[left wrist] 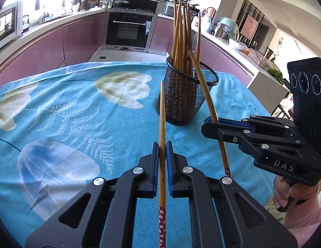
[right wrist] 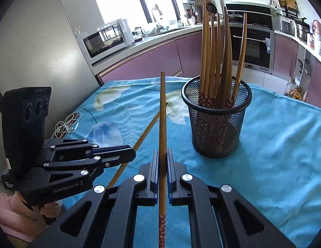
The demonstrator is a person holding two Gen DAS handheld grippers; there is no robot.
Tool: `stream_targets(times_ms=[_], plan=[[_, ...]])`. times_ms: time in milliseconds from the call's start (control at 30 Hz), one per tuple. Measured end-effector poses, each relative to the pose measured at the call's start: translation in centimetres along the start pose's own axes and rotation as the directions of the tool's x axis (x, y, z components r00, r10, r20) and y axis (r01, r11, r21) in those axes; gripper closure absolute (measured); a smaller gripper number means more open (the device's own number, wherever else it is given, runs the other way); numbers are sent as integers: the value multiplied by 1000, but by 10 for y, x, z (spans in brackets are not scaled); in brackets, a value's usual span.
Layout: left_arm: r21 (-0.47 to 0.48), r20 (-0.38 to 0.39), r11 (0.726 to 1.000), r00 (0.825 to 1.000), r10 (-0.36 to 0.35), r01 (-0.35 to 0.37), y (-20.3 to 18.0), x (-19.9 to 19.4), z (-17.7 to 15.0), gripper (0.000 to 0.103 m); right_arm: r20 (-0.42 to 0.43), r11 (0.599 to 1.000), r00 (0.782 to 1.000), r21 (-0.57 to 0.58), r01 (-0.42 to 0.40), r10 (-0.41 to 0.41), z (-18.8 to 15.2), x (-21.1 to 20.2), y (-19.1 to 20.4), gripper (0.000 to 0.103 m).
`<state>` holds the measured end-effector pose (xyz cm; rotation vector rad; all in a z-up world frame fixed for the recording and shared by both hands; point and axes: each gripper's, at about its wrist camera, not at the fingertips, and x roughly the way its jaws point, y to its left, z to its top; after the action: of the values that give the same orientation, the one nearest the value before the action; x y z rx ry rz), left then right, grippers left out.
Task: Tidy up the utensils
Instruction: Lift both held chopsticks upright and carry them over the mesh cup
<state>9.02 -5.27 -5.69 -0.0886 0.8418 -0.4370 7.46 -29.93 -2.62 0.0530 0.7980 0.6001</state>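
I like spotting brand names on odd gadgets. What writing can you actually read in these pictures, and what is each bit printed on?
"DAS": white letters on the side of the right gripper, seen from the left wrist camera.
"GenRobot.AI": on the side of the left gripper, seen from the right wrist camera.
Small white label at the base of the left gripper's camera block: too small to read.
Oven sticker and panel markings: too blurred to read.

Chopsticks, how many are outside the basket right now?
2. One chopstick is clamped in the left gripper; the other chopstick is in the right gripper. Both are off the cloth, beside the basket. None visible elsewhere.
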Motion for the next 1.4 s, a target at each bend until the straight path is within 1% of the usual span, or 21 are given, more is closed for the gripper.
stream_targets(times_ms=[333, 767, 1400], plan=[[-3, 39, 999, 999, -37, 37, -2, -23, 4, 95, 64, 1000, 998, 1, 8, -8, 7, -21, 0, 97], [12, 78, 999, 996, -48, 47, -10, -40, 11, 95, 132, 1000, 991, -4, 18, -18, 16, -40, -2, 97], [30, 145, 997, 986, -78, 74, -18, -63, 32, 95, 199, 999, 979, -17, 48, -44, 34, -63, -7, 97]])
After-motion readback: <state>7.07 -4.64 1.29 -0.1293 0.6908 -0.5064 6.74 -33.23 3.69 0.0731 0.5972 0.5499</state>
